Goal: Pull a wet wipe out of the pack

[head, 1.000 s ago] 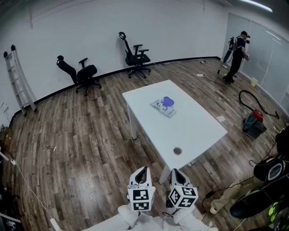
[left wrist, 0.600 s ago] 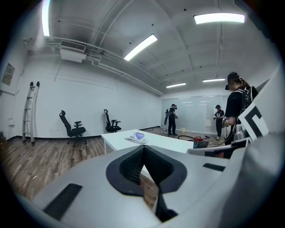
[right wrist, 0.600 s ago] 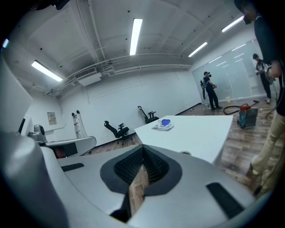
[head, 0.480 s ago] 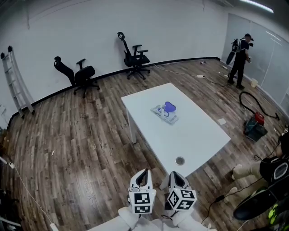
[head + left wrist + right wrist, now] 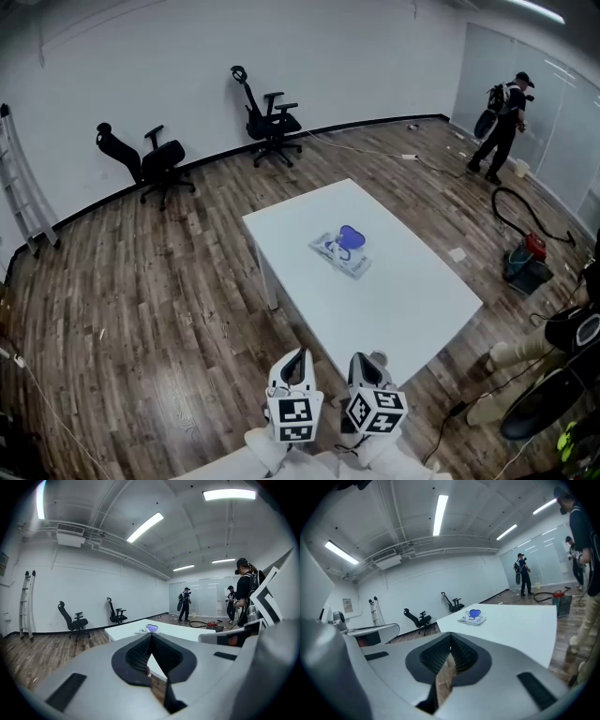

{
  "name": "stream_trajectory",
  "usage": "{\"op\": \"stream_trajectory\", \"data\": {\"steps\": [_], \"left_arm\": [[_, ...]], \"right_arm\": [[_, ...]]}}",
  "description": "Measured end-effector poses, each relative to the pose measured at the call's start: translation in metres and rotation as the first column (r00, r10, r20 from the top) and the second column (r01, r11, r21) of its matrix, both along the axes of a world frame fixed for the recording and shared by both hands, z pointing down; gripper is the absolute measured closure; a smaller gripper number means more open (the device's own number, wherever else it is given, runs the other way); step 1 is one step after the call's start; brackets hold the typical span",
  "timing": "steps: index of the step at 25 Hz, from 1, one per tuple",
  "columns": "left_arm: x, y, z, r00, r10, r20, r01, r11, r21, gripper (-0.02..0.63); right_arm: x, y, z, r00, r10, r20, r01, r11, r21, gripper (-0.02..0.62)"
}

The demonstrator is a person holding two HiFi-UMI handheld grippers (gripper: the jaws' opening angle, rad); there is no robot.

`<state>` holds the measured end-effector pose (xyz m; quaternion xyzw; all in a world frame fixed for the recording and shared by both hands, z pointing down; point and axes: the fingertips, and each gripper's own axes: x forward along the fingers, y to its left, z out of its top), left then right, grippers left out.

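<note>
Pack [image 5: 340,251] on white table [image 5: 403,300], wood floor [image 5: 141,309]

pack: wet wipe pack [image 5: 337,254], flat, pale with blue print
lid: blue lid [image 5: 350,237], rounded, seemingly flipped up
place: lies near the middle of the white bench [image 5: 403,300], skewed to its edges

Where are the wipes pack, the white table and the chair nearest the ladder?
wipes pack [image 5: 342,258], head view, its pale wrapper.
white table [image 5: 403,300], head view, bare top near the front.
chair nearest the ladder [image 5: 164,153], head view, its seat.
</note>
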<state>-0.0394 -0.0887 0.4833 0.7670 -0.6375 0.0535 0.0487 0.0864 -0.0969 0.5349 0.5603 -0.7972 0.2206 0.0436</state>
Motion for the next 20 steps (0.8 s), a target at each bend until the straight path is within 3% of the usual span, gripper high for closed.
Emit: {"op": "stream_trajectory", "data": {"steps": [20], "left_arm": [[-0.039,-0.122,-0.007,0.998,0.046,-0.041,-0.046,0.999,-0.009,0.606]], "right_arm": [[-0.037,-0.122,-0.018,0.997,0.069,0.032,-0.069,0.998,-0.01,0.586]]}}
